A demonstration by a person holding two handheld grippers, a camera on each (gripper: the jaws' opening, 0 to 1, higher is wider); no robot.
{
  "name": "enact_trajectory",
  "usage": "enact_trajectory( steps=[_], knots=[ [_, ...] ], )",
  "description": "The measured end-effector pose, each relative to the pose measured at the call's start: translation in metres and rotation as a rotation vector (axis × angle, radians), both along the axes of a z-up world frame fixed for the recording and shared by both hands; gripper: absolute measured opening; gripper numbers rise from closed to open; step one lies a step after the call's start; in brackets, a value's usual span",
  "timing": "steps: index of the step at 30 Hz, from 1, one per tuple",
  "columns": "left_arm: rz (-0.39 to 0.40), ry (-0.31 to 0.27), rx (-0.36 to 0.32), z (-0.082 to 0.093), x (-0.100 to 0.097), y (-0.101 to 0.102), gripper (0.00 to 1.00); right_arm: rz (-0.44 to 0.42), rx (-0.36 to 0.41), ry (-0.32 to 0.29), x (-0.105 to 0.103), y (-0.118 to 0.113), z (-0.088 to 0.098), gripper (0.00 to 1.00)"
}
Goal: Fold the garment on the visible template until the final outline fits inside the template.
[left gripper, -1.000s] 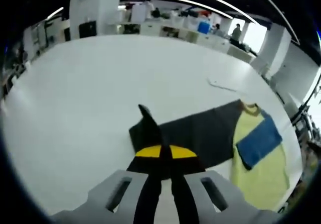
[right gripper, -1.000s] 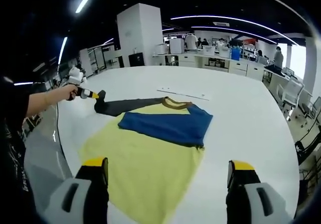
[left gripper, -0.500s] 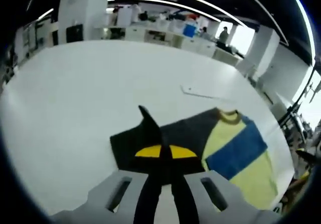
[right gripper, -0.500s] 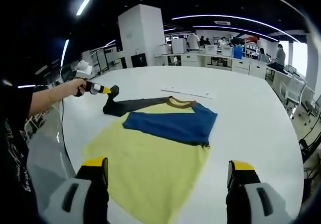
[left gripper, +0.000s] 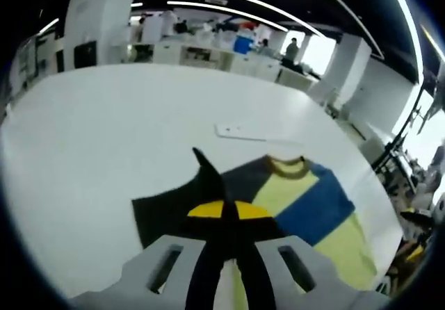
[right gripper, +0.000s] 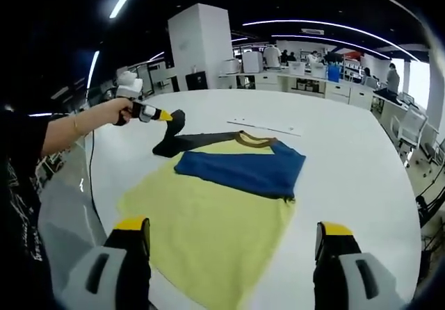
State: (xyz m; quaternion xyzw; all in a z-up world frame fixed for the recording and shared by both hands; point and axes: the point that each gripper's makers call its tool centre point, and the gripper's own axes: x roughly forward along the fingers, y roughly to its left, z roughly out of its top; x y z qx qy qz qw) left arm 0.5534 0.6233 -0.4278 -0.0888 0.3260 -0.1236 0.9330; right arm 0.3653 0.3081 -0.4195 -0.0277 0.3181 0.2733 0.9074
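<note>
Jaws of the left gripper (left gripper: pixel 224 209) stay clenched on the dark sleeve (left gripper: pixel 174 209) of the garment (right gripper: pixel 215 213), lifting its cuff off the white table (left gripper: pixel 83 136); those of the right gripper (right gripper: pixel 233 254) stand wide apart, holding nothing, low over the yellow hem. In the right gripper view the left gripper (right gripper: pixel 167 117) sits at ten o'clock of the shirt, the sleeve draped from it, while the blue sleeve (right gripper: pixel 240 171) lies folded across the chest. A thin white strip (right gripper: pixel 264 128) rests on the table at twelve o'clock, beyond the collar. Risks, by judgement: the raised sleeve may slip from so small a bite, or drag the body askew, since nothing pins the hem. No template outline can be made out.
</note>
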Motion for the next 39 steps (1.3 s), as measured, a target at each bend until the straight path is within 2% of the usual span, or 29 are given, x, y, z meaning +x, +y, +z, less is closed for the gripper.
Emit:
enact_trajectory(
  steps=[3, 6, 13, 22, 32, 37, 39],
  knots=[
    [-0.015, -0.003, -0.001, 0.000, 0.001, -0.009, 0.01, -0.009, 0.013, -0.003, 0.000, 0.001, 0.001, 1.00],
    [-0.027, -0.031, -0.045, 0.004, 0.005, -0.022, 0.01, -0.009, 0.013, -0.001, 0.000, 0.000, 0.000, 1.00],
    [-0.056, -0.039, -0.019, 0.003, 0.009, -0.044, 0.01, 0.007, -0.005, 0.013, -0.004, -0.002, -0.004, 1.00],
    [-0.122, -0.023, -0.026, -0.002, 0.006, -0.079, 0.01, 0.004, -0.022, 0.019, -0.007, -0.008, -0.007, 1.00],
    [-0.168, -0.033, -0.034, 0.000, 0.009, -0.112, 0.01, 0.016, -0.035, 0.035, -0.014, -0.010, -0.012, 1.00],
    [-0.223, -0.042, -0.006, 0.001, 0.007, -0.134, 0.01, 0.000, -0.035, 0.042, -0.016, -0.014, -0.013, 1.00],
    [-0.243, -0.045, 0.029, -0.001, 0.006, -0.139, 0.01, 0.001, -0.038, 0.044, -0.016, -0.014, -0.014, 1.00]
  ],
)
